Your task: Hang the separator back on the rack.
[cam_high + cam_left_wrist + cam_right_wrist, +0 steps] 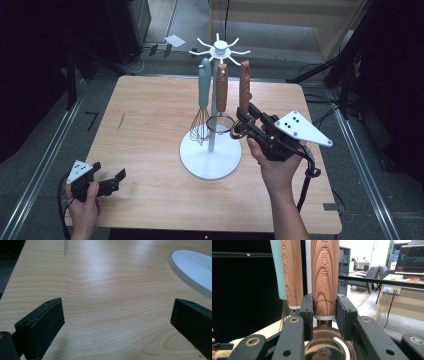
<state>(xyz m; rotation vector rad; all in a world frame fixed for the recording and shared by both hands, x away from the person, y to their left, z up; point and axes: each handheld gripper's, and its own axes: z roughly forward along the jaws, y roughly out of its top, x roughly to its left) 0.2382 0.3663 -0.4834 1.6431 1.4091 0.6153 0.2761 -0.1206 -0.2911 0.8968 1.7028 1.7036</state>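
A white utensil stand [210, 161] rises from the middle of the table, with three utensils hanging from its top hooks [220, 47]. These are a teal-handled whisk [203, 85], a wood-handled strainer [221, 87] and a wood-handled ladle [244, 82]. My right gripper [242, 118] is shut on the lower end of the ladle's handle [325, 272], just above its brassy bowl [328, 346]. Behind it hang the strainer's handle [292, 272] and the whisk's teal handle [277, 267]. At the near left corner of the table my left gripper [110, 171] rests open and empty [117, 315].
The wooden table [150, 120] has bare room left of the stand. The stand's round base [195, 267] lies ahead and to the right of the left gripper. Metal rails [45, 160] and dark equipment flank the table. A desk with a monitor [410, 257] stands in the room beyond.
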